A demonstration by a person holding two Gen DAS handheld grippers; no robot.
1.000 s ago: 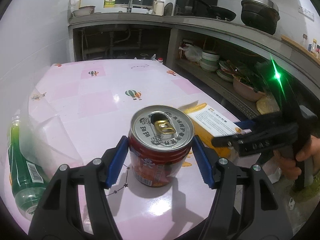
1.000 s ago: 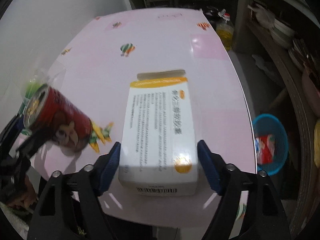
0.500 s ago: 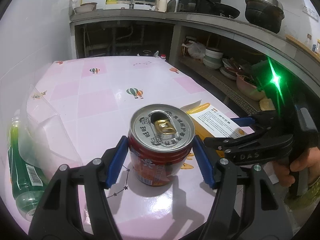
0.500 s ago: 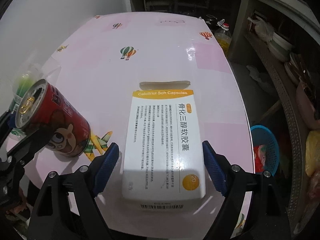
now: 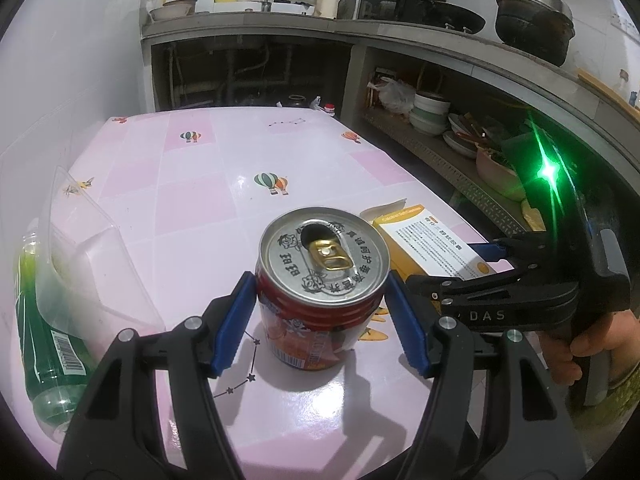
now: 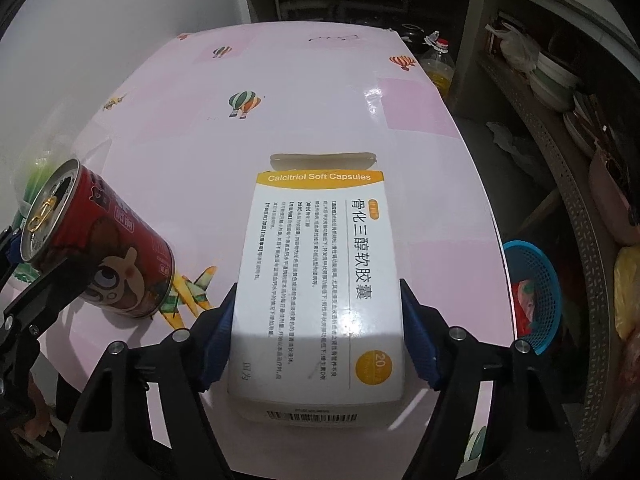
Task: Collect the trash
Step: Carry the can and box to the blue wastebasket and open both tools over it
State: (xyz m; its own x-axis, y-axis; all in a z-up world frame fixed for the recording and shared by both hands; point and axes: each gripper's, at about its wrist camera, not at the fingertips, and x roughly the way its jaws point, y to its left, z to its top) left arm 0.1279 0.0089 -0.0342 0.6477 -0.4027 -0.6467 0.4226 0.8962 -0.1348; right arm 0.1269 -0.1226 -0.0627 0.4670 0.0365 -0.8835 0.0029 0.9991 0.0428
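A pink checked tablecloth (image 5: 192, 208) printed with balloons is covering the table, standing against a white tiled wall (image 5: 68, 80). A grey concrete counter (image 5: 400, 36) is running along the far side, bowls sitting on its lower shelf (image 5: 432, 148). Light is glaring off the cloth.

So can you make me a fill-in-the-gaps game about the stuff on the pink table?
1. The left gripper has a red ____ between its fingers.
2. The box between the right gripper fingers says Calcitriol Soft ____.
3. The basket beside the table is ____.

Missing words: can, Capsules, blue
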